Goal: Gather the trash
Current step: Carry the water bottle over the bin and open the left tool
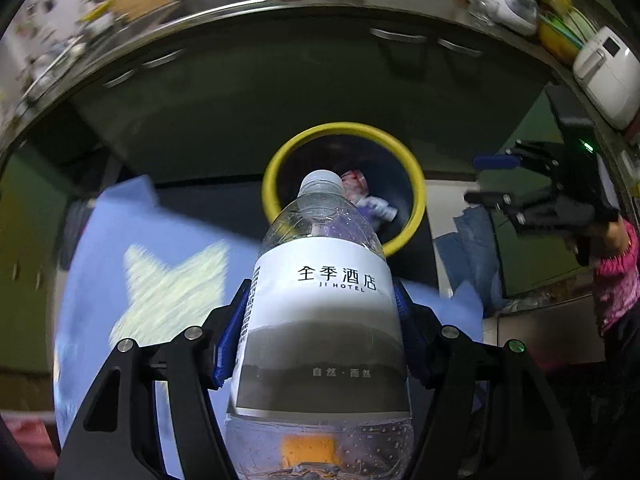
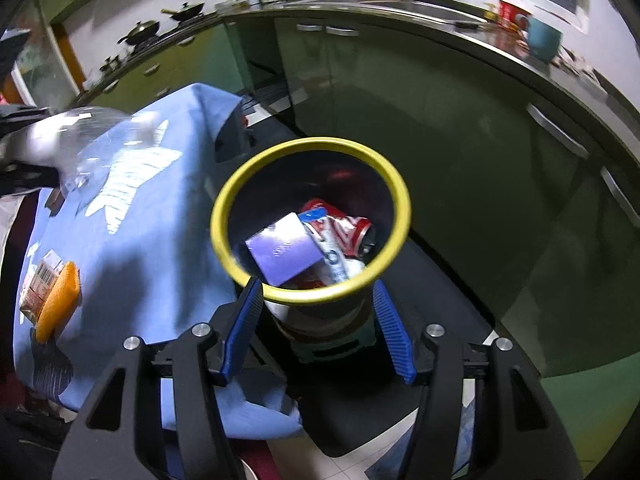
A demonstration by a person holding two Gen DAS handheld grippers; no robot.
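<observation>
Surface: draped in a blue cloth with pale star prints, it stood just beside the bin, so trash could travel a short way from cloth to bin.
Bin: dark, with a yellow rim, it sat on the floor between the draped surface and the green cabinets, mouth up and unobstructed, probably so either hand could drop things in.
Bottle: a clear plastic water bottle with a white hotel label, it was clamped across its body by the left tongs, cap pointing toward the bin mouth; it looked lined up for a drop but was not yet over the rim.
Right tongs: spread wide and holding nothing, they hung just above the near rim of the bin.
Bin contents: a purple box, a red can and a white wrapper lay inside; anything under them was hidden.
Leftover items: an orange piece and a small printed carton lay at the far left of the cloth, likely next to collect.
Unclear: the bottle showed only as a blur at the right view's left edge; its base was cut off in the left view; the far worktop clutter was smeared.
</observation>
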